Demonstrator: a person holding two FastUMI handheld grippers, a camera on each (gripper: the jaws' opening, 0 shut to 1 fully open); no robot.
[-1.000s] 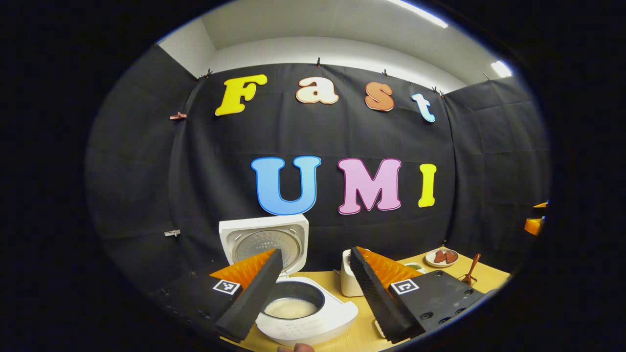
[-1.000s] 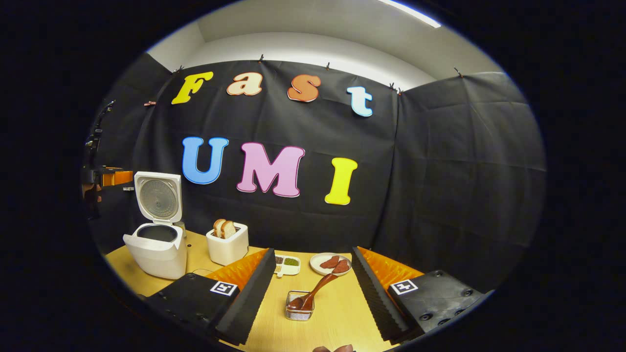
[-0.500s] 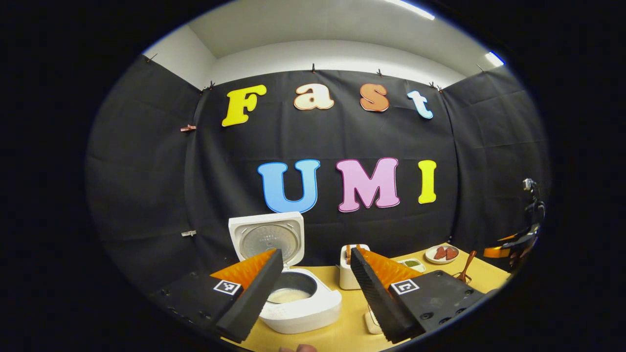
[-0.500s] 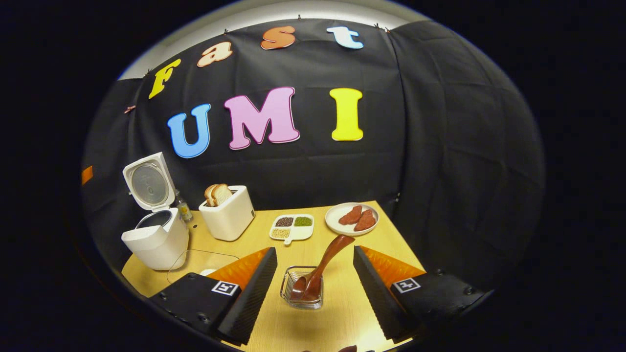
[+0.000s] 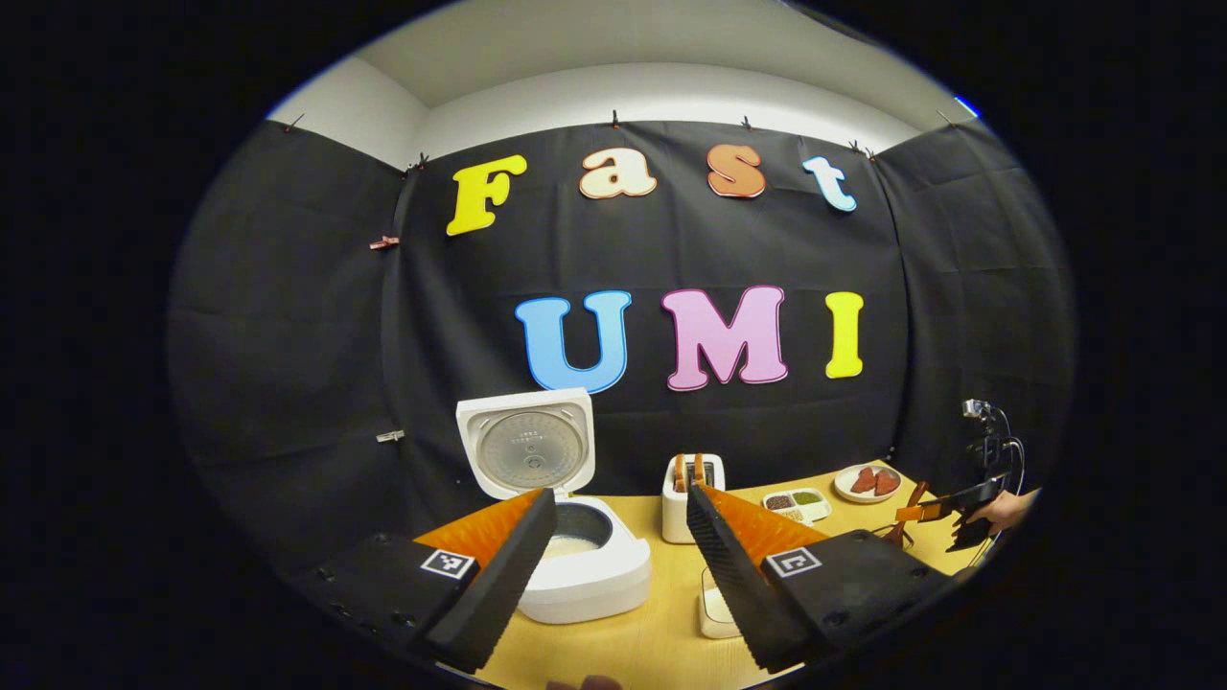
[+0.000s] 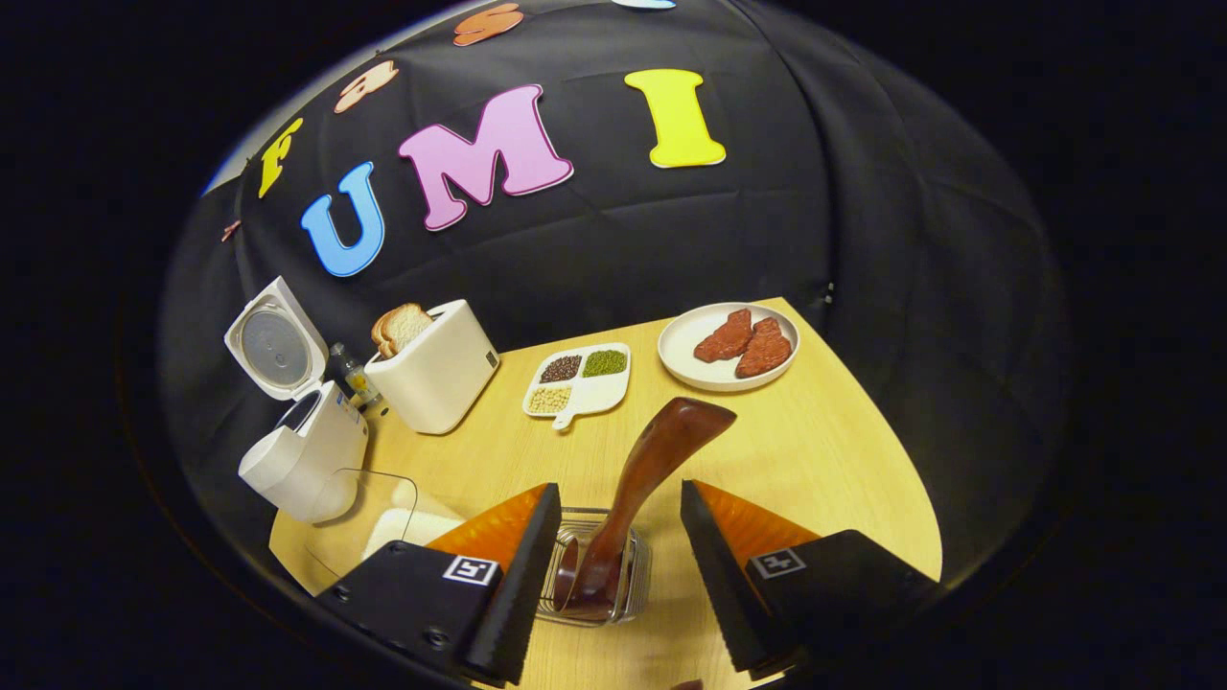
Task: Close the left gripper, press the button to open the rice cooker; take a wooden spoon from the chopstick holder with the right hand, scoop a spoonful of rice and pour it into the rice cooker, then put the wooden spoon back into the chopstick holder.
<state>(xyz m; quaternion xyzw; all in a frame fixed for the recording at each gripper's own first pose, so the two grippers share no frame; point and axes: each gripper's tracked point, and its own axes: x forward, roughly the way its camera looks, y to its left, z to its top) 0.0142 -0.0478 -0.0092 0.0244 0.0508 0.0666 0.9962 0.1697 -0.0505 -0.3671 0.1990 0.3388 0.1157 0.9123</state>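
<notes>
While its jaws stand wide, the right gripper [image 6: 613, 565] hovers over a brown wooden spoon [image 6: 644, 479] that leans, bowl down, in a wire holder [image 6: 637, 585] on the table [image 6: 824, 460]. Across it, the left gripper [image 5: 618, 575], also wide and empty, faces the white cooker [image 5: 585, 575], lid up.

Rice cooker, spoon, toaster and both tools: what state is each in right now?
Rice cooker: lid up, rice in the pot.
Wooden spoon: leaning in the chopstick holder, not gripped.
Toaster: bread slices sticking out of the slots.
Divided dish: three compartments filled.
Plate: holds two reddish pieces.
Right tool: open, fingers either side of the spoon.
Left tool: open, holding nothing.
</notes>
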